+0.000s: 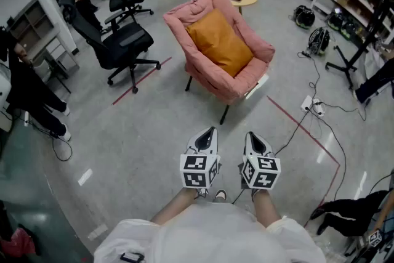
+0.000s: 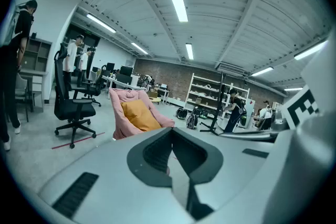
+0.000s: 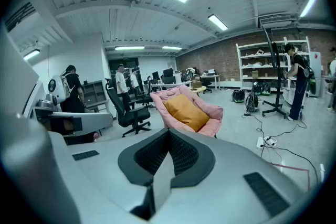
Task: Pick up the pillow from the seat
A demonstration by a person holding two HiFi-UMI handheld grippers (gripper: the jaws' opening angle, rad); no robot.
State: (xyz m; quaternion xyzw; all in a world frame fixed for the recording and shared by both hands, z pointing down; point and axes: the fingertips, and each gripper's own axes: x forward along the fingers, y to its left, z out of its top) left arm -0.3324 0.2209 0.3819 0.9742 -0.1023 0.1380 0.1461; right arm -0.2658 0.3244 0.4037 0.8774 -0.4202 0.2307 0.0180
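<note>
The left gripper (image 1: 212,131) and the right gripper (image 1: 252,135) were held just in front of the person's body, jaws fully together on nothing. Both were well apart from the orange pillow (image 1: 220,41), which leaned on the back of the pink seat (image 1: 182,16) across open floor (image 1: 148,132). The approach should probably bring both grippers to the seat with jaws opened beforehand, one at each side edge, since soft filling likely sags under one pinch. The pillow's rear face and sunken lower edge were hidden.
</note>
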